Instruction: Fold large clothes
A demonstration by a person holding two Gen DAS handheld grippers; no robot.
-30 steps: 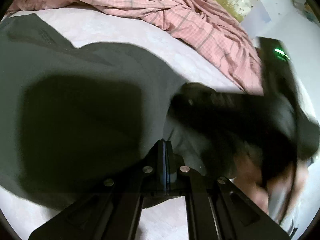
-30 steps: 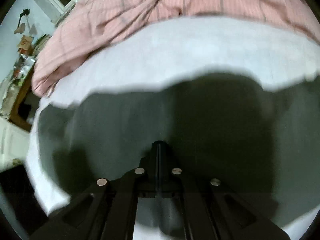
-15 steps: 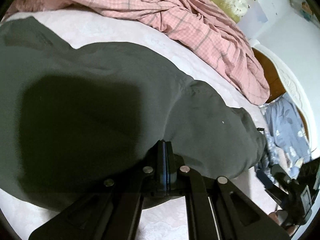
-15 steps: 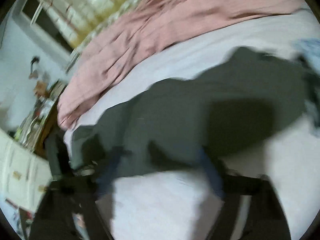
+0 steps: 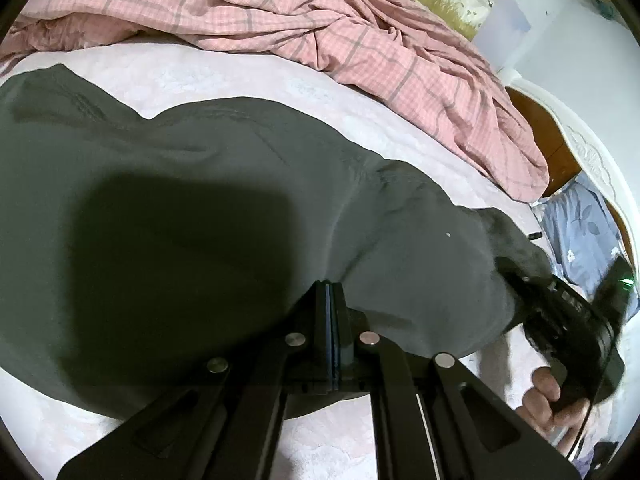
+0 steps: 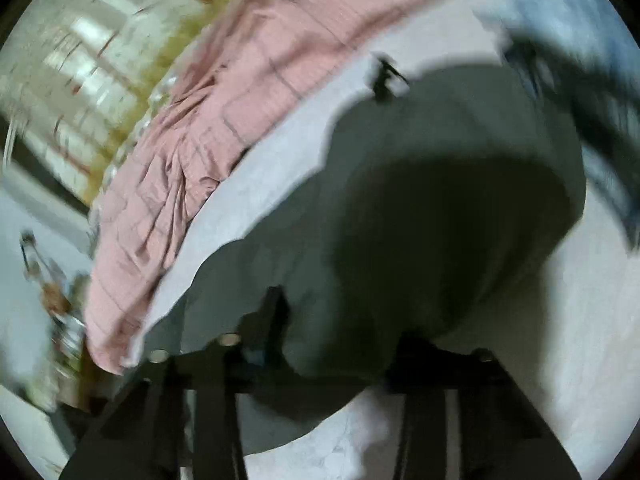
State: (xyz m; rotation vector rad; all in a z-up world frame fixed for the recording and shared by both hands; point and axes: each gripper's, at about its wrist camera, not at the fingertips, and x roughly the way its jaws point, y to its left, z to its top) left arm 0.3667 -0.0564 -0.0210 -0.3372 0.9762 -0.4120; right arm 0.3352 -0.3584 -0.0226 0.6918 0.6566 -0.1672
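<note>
A large dark grey-green garment [image 5: 200,220] lies spread on the white bed sheet [image 5: 240,72]. My left gripper [image 5: 330,288] is shut, its tips pinching the garment near its front edge, and a crease runs up from them. My right gripper [image 5: 506,274], held by a hand [image 5: 548,396], reaches the garment's right end. In the blurred right wrist view the right gripper [image 6: 340,320] has its fingers [image 6: 274,304] apart and closing. The garment's [image 6: 420,220] near edge lies between them, and the pads are not pressing on it.
A rumpled pink checked quilt [image 5: 360,32] lies along the far side of the bed. Blue floral cloth [image 5: 580,224] and a wooden headboard with a white frame [image 5: 592,152] are at the right. A curtained window [image 6: 80,60] shows at the left in the right wrist view.
The right gripper went from shut over the garment to wide apart and swung sideways to the garment's right end. The left gripper stayed shut in place.
</note>
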